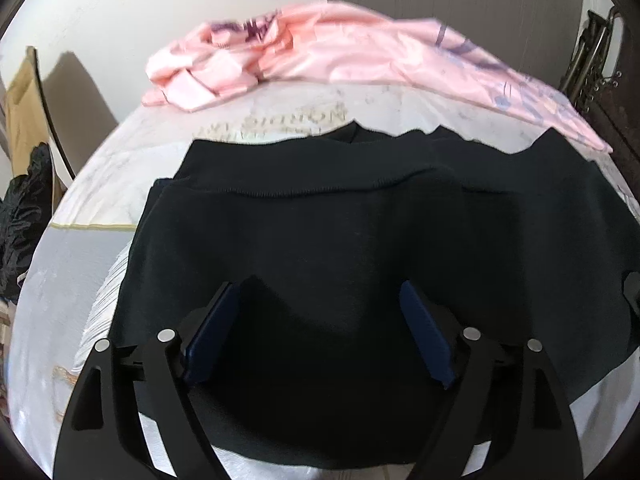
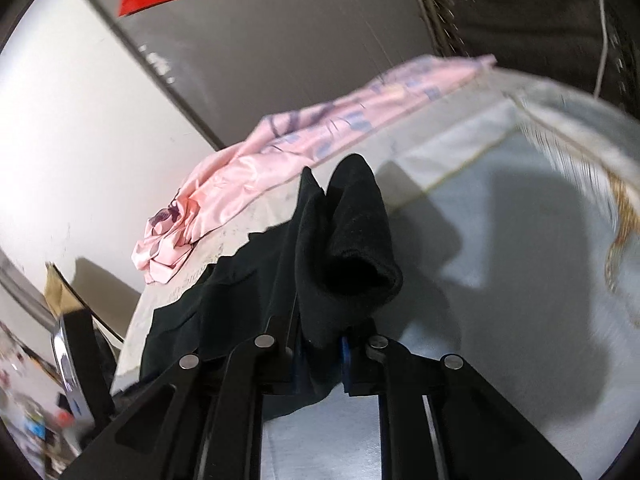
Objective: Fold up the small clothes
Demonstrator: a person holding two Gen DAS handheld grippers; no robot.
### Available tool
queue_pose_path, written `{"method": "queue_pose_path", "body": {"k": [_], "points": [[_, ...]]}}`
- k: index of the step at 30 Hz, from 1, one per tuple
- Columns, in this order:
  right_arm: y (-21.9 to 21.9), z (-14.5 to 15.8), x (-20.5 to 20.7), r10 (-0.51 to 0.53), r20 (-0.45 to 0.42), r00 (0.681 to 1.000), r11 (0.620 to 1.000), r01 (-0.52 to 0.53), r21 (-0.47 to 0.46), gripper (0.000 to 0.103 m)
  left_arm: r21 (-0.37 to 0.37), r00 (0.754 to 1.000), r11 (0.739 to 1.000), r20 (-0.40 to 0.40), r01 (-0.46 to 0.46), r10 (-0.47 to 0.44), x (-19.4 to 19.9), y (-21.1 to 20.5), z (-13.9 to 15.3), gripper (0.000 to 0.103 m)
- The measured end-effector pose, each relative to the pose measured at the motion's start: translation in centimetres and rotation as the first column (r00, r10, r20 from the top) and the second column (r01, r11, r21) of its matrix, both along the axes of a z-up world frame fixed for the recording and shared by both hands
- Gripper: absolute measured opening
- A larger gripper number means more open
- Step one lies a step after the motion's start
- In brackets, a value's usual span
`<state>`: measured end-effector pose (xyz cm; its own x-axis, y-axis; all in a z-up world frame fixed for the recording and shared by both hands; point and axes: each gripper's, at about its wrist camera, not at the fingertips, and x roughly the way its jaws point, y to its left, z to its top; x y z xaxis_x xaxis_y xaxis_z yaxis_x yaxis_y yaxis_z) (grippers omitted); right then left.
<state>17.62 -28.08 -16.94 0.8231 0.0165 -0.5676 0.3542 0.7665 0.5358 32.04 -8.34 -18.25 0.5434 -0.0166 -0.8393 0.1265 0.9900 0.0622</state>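
A black garment [image 1: 320, 224] lies spread on the pale bed cover [image 1: 80, 240], with a fold line across its upper part. My left gripper [image 1: 320, 300] hovers over its near half, open, with the blue pads wide apart and nothing between them. In the right wrist view my right gripper [image 2: 320, 344] is shut on one end of the black garment [image 2: 352, 240], which is bunched and lifted above the fingers. The remainder of the cloth trails down to the left onto the bed.
A crumpled pink garment [image 1: 320, 52] lies at the far side of the bed, seen also as the pink garment [image 2: 248, 184]. A brown board [image 1: 24, 120] leans on the white wall at left. Dark furniture [image 1: 600, 80] stands at right. Bare bed cover [image 2: 520, 260] extends right of the right gripper.
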Motion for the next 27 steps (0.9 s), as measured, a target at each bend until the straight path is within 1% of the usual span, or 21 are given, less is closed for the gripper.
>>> {"method": "queue_pose_path", "body": {"k": [2, 3, 5, 7, 8, 9, 11, 13, 15, 17, 19, 20, 21, 22, 23, 24, 25, 26, 27], "points": [[0.9, 0.6, 0.0, 0.004, 0.012, 1.0, 0.998, -0.003, -0.063, 0.014, 0.016, 0.997, 0.999, -0.066, 0.028, -0.027, 1.0, -0.2, 1.0, 0.079], [1.4, 0.9, 0.1, 0.008, 0.016, 1.0, 0.995, -0.006, -0.097, 0.014, 0.018, 0.996, 0.998, -0.074, 0.059, -0.057, 1.3, -0.5, 2.2, 0.079], [2.5, 1.6, 0.1, 0.023, 0.03, 0.999, 0.984, -0.018, -0.175, 0.014, 0.011, 0.991, 0.992, -0.051, 0.127, -0.127, 1.6, -1.8, 5.4, 0.08], [3.4, 2.2, 0.1, 0.04, 0.043, 0.998, 0.973, -0.03, -0.23, 0.014, -0.016, 0.979, 0.98, -0.054, 0.197, -0.197, 1.8, -3.4, 7.8, 0.088], [3.9, 2.4, 0.1, 0.049, 0.051, 0.998, 0.967, -0.034, -0.254, 0.014, -0.043, 0.968, 0.97, -0.069, 0.24, -0.243, 1.9, -4.6, 9.0, 0.096], [4.2, 2.6, 0.0, 0.056, 0.055, 0.997, 0.962, -0.039, -0.271, 0.014, -0.072, 0.952, 0.955, -0.089, 0.287, -0.293, 2.0, -6.0, 10.1, 0.096], [4.5, 2.7, 0.0, 0.062, 0.058, 0.996, 0.956, -0.042, -0.291, 0.014, -0.099, 0.918, 0.928, -0.142, 0.36, -0.371, 2.3, -9.1, 11.5, 0.096], [4.6, 2.7, -0.1, 0.065, 0.061, 0.996, 0.953, -0.044, -0.301, 0.014, -0.11, 0.887, 0.908, -0.195, 0.405, -0.419, 2.5, -11.4, 11.8, 0.096], [4.9, 2.8, -0.1, 0.068, 0.062, 0.996, 0.946, -0.044, -0.321, 0.014, -0.109, 0.844, 0.883, -0.259, 0.457, -0.469, 2.5, -14.2, 11.3, 0.097], [5.4, 2.9, -0.1, 0.078, 0.066, 0.995, 0.934, -0.05, -0.353, 0.014, -0.06, 0.816, 0.861, -0.292, 0.504, -0.498, 2.4, -16.4, 10.4, 0.097], [5.9, 3.1, -0.3, 0.093, 0.078, 0.993, 0.927, -0.057, -0.371, 0.014, -0.003, 0.799, 0.842, -0.314, 0.54, -0.513, 2.0, -18.1, 9.5, 0.097], [6.3, 3.2, -0.4, 0.103, 0.083, 0.991, 0.92, -0.063, -0.386, 0.014, 0.02, 0.791, 0.837, -0.339, 0.547, -0.509, 2.1, -18.5, 8.7, 0.096], [6.6, 3.3, -0.4, 0.108, 0.085, 0.991, 0.913, -0.065, -0.403, 0.014, 0.025, 0.789, 0.837, -0.351, 0.546, -0.504, 2.4, -18.4, 8.3, 0.092], [6.7, 3.3, -0.4, 0.112, 0.085, 0.99, 0.906, -0.067, -0.418, 0.014, 0.032, 0.793, 0.842, -0.355, 0.539, -0.495, 2.5, -18.3, 8.0, 0.079], [6.8, 3.3, -0.4, 0.118, 0.085, 0.989, 0.903, -0.071, -0.424, 0.014, 0.033, 0.792, 0.842, -0.362, 0.538, -0.492, 2.7, -18.1, 7.8, 0.046], [6.8, 3.2, -0.4, 0.124, 0.083, 0.989, 0.905, -0.078, -0.419, 0.014, -0.007, 0.781, 0.847, -0.382, 0.532, -0.494, 3.1, -17.4, 7.6, 0.027], [6.7, 3.2, -0.3, 0.13, 0.079, 0.988, 0.908, -0.087, -0.411, 0.014, -0.034, 0.789, 0.859, -0.378, 0.511, -0.485, 3.4, -16.8, 7.8, 0.024], [6.5, 3.1, -0.3, 0.133, 0.077, 0.988, 0.908, -0.091, -0.408, 0.017, -0.042, 0.797, 0.864, -0.367, 0.501, -0.48, 3.5, -16.4, 8.0, 0.019], [6.6, 3.1, -0.4, 0.136, 0.075, 0.988, 0.907, -0.094, -0.41, 0.019, -0.045, 0.802, 0.866, -0.356, 0.498, -0.48, 3.5, -16.0, 8.3, 0.018]]}}
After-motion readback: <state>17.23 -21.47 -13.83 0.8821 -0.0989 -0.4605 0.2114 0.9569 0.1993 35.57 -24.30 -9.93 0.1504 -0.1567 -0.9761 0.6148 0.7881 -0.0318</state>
